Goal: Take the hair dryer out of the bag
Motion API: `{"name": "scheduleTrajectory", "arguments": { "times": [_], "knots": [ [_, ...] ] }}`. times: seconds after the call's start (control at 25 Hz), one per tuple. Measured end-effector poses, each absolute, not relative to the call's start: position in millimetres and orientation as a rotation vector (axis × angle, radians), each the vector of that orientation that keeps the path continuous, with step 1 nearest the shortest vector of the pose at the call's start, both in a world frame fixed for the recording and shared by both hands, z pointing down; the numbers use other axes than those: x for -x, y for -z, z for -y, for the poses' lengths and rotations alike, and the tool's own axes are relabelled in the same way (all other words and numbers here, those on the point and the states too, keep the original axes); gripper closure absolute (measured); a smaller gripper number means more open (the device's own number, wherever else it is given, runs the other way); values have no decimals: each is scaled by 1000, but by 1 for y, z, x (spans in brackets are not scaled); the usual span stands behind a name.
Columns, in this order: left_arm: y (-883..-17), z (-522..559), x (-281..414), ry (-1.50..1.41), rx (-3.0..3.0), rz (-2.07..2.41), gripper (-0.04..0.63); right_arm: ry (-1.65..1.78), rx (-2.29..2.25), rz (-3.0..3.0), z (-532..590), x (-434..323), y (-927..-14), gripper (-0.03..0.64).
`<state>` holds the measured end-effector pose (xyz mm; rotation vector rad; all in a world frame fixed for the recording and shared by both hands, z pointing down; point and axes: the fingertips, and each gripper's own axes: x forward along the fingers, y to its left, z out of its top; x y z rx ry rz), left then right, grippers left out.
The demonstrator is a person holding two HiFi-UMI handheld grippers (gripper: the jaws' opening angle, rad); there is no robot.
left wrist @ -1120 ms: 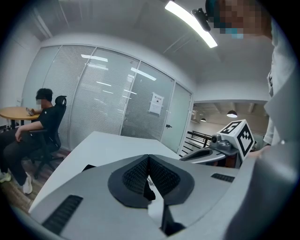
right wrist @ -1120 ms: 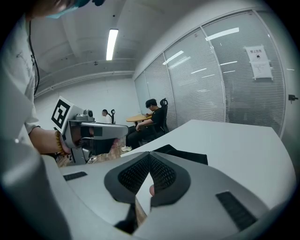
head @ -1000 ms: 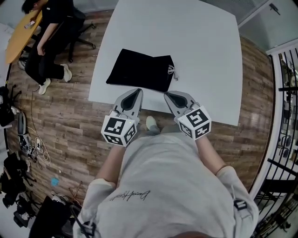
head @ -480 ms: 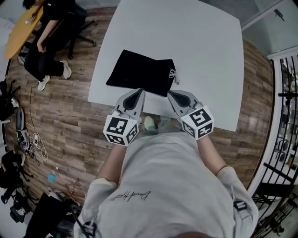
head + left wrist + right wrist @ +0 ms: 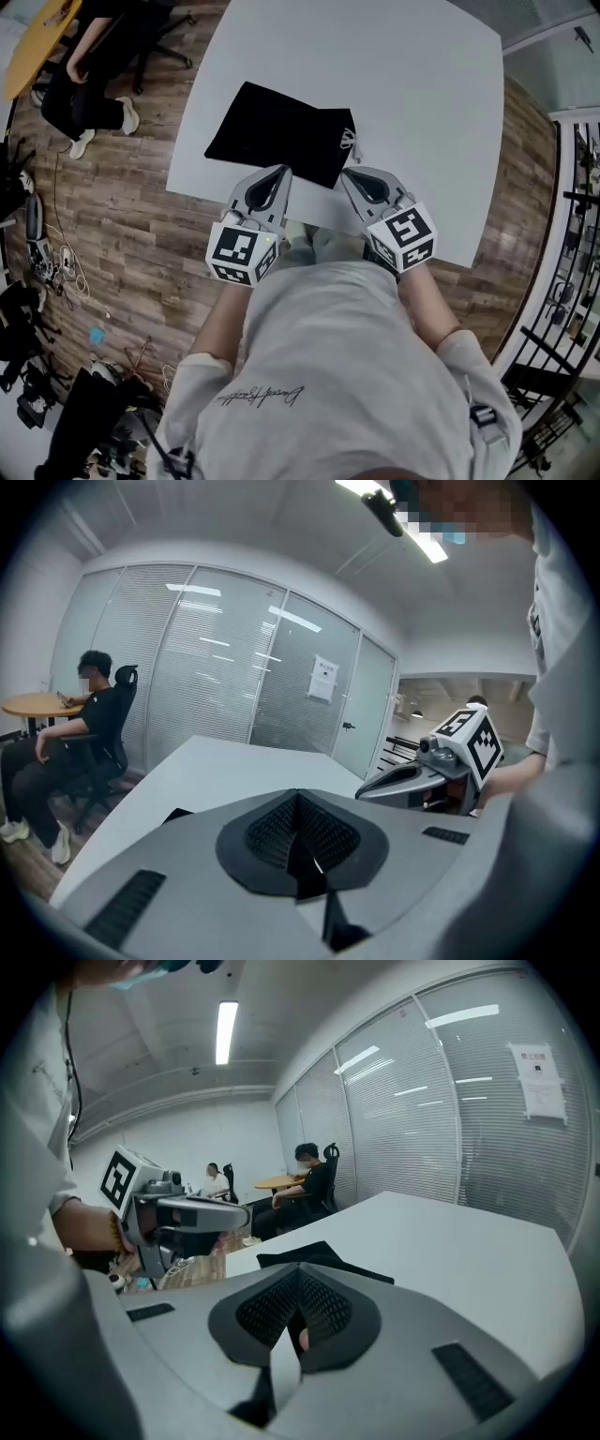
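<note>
- Head view: a white table (image 5: 403, 103) fills the top of the frame, with wood floor (image 5: 122, 244) around it.
- A black bag (image 5: 272, 131) lies flat on the table, close to the near edge. Its mouth is at the right end, and the hair dryer is hidden from every view.
- The left gripper (image 5: 281, 172) is over the table's near edge with its tip at the bag's near side. Its jaws are pressed together with nothing between them.
- The right gripper (image 5: 348, 174) is alongside it, with its tip by the bag's mouth corner. Its jaws are closed tight and it is empty too.
- A white cord (image 5: 351, 142) trails from the mouth, just above the right tip.
</note>
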<state>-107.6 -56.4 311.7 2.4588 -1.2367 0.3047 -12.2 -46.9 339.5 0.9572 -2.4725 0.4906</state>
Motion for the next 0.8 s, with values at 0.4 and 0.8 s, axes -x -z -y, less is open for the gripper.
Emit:
{"name": "scheduleTrajectory", "arguments": {
  "times": [0.4, 0.8],
  "knots": [
    [-336, 62, 98, -353, -2424, 1200, 583, -417, -908, 2385, 54, -16, -374, 592],
    [-361, 66, 90, -390, -2387, 1207, 583, -308, -861, 2282, 77, -37, -412, 592]
  ]
}}
